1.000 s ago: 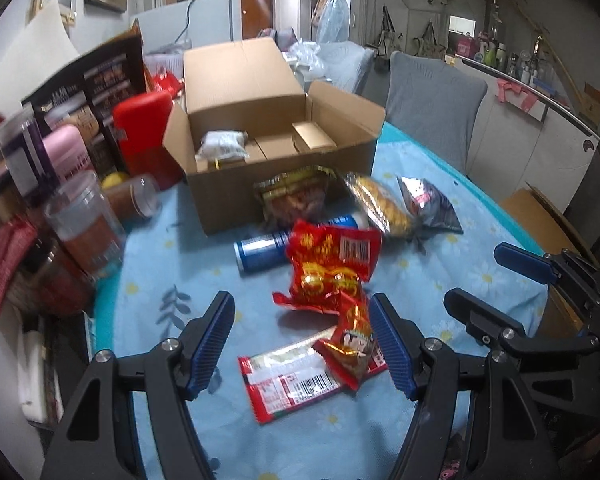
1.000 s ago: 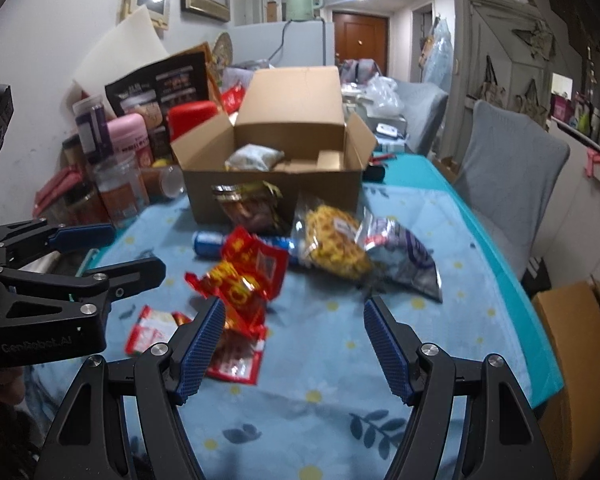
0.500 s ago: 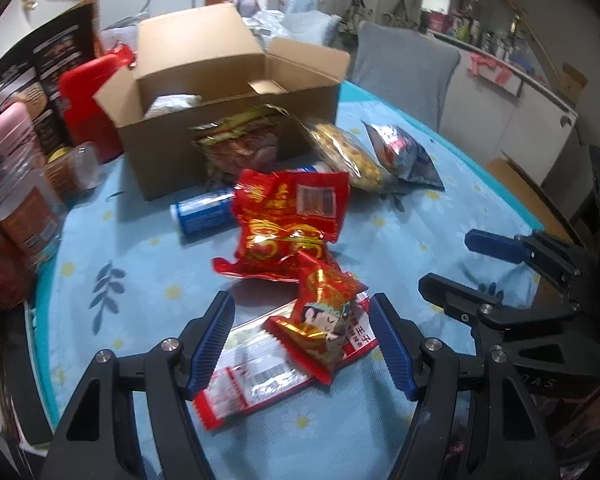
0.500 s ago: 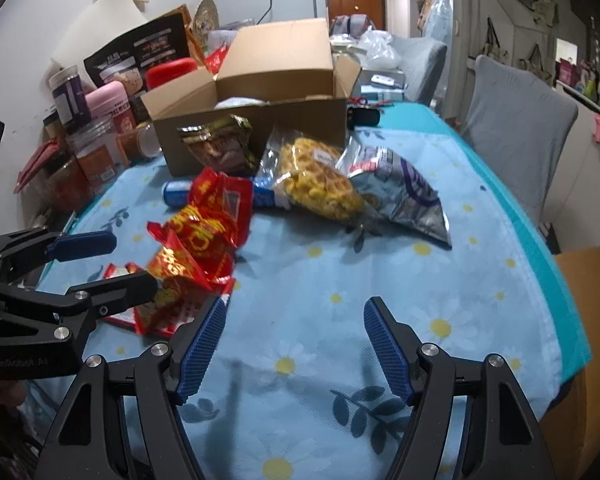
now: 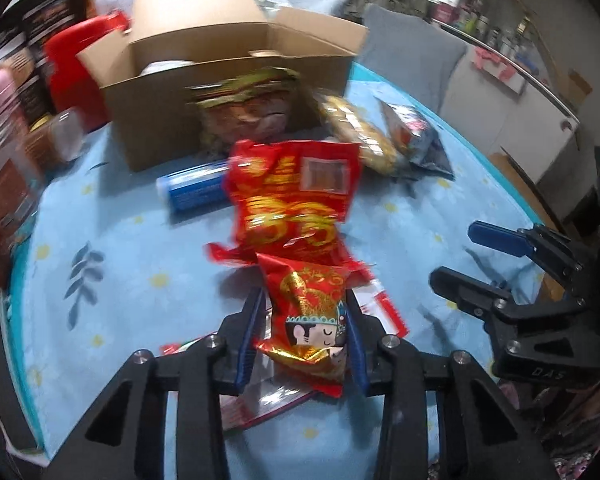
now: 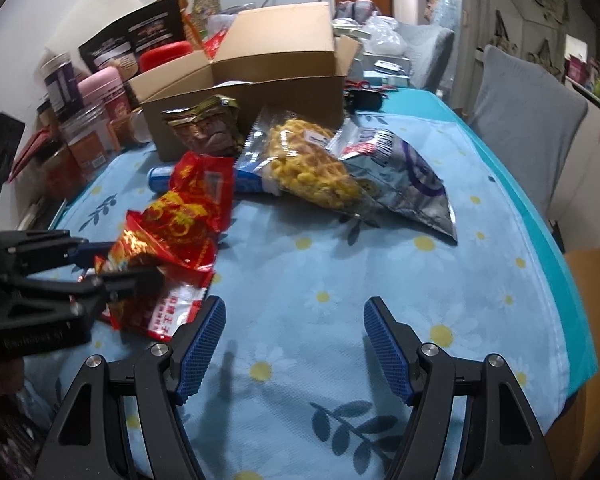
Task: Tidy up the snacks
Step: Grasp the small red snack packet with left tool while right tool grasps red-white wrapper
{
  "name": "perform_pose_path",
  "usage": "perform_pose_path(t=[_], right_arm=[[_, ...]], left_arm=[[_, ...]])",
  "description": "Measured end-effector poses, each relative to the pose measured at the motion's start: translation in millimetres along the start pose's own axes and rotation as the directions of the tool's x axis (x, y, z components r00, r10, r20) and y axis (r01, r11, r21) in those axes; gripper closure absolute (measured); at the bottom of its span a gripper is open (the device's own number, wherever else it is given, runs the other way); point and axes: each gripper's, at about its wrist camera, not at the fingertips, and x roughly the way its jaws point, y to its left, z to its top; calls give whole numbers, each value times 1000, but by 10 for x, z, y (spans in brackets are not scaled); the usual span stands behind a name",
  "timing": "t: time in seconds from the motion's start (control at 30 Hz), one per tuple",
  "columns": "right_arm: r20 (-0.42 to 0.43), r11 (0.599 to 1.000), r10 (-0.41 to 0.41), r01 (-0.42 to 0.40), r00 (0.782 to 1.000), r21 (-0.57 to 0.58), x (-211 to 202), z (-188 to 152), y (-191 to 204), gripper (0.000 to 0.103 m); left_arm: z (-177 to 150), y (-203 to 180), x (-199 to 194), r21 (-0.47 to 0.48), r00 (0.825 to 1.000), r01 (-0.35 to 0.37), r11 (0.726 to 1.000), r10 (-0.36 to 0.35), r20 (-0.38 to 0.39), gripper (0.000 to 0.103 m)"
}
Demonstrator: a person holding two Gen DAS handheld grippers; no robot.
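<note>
a blue flowery table (image 6: 380, 264) is full of snacks. the left gripper (image 5: 302, 330) squeezes a small red bag (image 5: 312, 312). the right gripper (image 6: 294, 344) is wide, holding nothing. next, lift the bag to the box (image 5: 228, 64) at 12 o'clock.

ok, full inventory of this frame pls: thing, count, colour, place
small snack packet: 1, red and gold with a cartoon face, between the left gripper's fingers
large snack bag: 1, red and gold, on the cloth behind it
flat packet: 1, red and white, under the small one
tube: 1, blue, lying before the box
cardboard box: 1, brown, open, table's far end
brown snack bag: 1, leaning on the box front
waffle bag: 1, clear, yellow contents, right of centre
foil bag: 1, silver, rightmost
jars: several, far left
tablecloth: 1, light blue, daisies
left gripper: shut on packet
right gripper: open, nothing between its fingers
</note>
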Motion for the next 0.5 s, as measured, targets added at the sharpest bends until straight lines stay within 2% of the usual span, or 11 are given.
perform_pose_path(t=[0.17,0.27,0.4,0.5], right_arm=[[-10,994,85,-86,996,-67,32,77,215,30],[-33,979,137,-141,990,-149,83,98,434,30],[-67,932,199,-210,978,-297,178,118,816,27],[-98,884,242,-261,965,-389,251,134,1025,27]], left_arm=[[-207,305,-243,-99,998,-70,993,70,-4,65],[-367,528,-348,-197,997,-79,977,77,-14,65],[-512,696,-433,-252,993,-116,961,118,-7,65],[-591,804,-489,-289,993,-115,950,121,2,65]])
